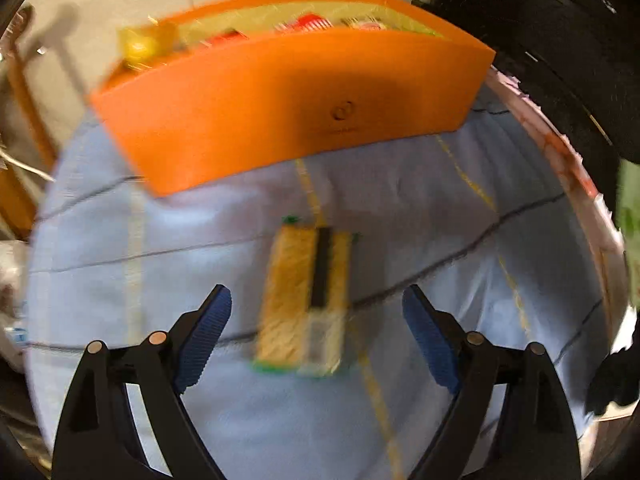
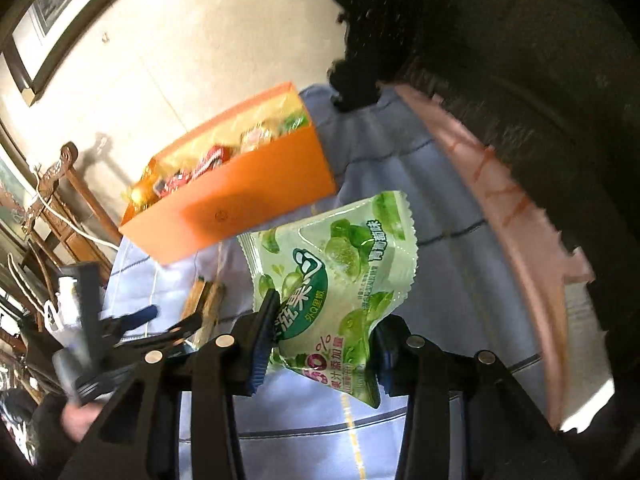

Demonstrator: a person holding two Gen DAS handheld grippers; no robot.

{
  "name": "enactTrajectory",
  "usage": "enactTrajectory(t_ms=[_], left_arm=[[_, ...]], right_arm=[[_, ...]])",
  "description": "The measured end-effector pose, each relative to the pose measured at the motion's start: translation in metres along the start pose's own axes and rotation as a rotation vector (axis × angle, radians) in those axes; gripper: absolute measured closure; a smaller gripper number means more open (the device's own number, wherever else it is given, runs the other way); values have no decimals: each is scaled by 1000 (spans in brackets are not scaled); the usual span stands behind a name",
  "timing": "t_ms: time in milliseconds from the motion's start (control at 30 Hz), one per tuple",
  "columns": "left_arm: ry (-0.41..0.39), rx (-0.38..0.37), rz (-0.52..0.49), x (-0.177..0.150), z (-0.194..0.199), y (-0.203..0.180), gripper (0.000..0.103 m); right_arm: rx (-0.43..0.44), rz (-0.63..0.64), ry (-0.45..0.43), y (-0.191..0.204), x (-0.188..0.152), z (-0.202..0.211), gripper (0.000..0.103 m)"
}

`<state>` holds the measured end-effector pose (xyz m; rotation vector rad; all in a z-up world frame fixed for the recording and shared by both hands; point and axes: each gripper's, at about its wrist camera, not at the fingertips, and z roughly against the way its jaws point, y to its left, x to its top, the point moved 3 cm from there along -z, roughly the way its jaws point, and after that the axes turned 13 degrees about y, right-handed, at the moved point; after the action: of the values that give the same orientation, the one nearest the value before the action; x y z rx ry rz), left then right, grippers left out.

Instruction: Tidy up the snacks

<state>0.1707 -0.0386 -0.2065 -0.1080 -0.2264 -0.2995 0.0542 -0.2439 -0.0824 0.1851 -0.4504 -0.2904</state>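
Observation:
An orange box (image 1: 280,108) holding several snack packets stands at the far side of the blue tablecloth (image 1: 120,248); it also shows in the right wrist view (image 2: 240,200). A yellow-brown snack packet (image 1: 308,300) lies flat on the cloth, between and just beyond the fingers of my open left gripper (image 1: 316,308). My right gripper (image 2: 324,320) is shut on a green gummy packet (image 2: 340,276), held above the cloth, in front and right of the box. The left gripper (image 2: 160,320) and the yellow-brown packet (image 2: 206,300) show at lower left there.
A dark fuzzy garment (image 2: 500,60) fills the right side past the table's pink edge (image 2: 520,220). Wooden chairs (image 2: 60,184) and a white cable stand at the left, before a pale wall.

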Motion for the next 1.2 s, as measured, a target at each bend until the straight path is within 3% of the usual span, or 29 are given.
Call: enactTrajectory(t_ms=[33, 100, 133, 267, 367, 500, 600, 667, 700, 767, 833, 867, 900, 933, 967, 1033, 1100, 1200], left_arm=[[25, -19, 3, 5, -10, 0, 31], [52, 35, 3, 10, -28, 1, 54], [30, 66, -36, 10, -27, -3, 56], [63, 25, 1, 8, -27, 0, 57], [45, 36, 11, 6, -18, 6, 57], [59, 43, 48, 7, -15, 18, 57], [58, 50, 51, 6, -15, 23, 57], [56, 51, 51, 4, -14, 24, 57], [54, 41, 54, 3, -13, 25, 57], [58, 46, 57, 0, -13, 27, 57], [70, 84, 47, -4, -17, 31, 57], [80, 94, 48, -7, -19, 33, 57], [75, 87, 45, -9, -18, 33, 57], [82, 80, 40, -11, -17, 33, 57], [81, 72, 38, -12, -16, 32, 57], [70, 47, 24, -12, -15, 30, 57], [65, 70, -2, -13, -17, 27, 57], [61, 56, -20, -9, -19, 21, 57]], right_arm=[[2, -5, -9, -4, 1, 5, 61], [7, -15, -26, -10, 3, 14, 61], [8, -20, -39, -12, 3, 20, 62], [11, -34, -98, -19, 14, 43, 62], [16, -26, -138, -16, 24, 53, 62], [0, 23, -104, -8, 29, 41, 63], [-131, 181, -63, 15, 14, 4, 4], [-89, 192, 2, 26, -1, -31, 3], [-103, 181, 63, 34, -9, -63, 3], [-167, 162, 76, 43, -16, -101, 3], [-177, 187, 120, 52, -19, -127, 3], [-156, 263, 153, 61, -20, -134, 3], [-108, 403, 187, 72, -24, -133, 3], [-113, 569, 203, 84, -29, -127, 3], [-165, 817, 217, 97, -39, -119, 4], [-276, 1187, 269, 107, -56, -113, 4], [-346, 1468, 386, 107, -62, -117, 4], [-414, 1675, 555, 96, -52, -142, 4]])
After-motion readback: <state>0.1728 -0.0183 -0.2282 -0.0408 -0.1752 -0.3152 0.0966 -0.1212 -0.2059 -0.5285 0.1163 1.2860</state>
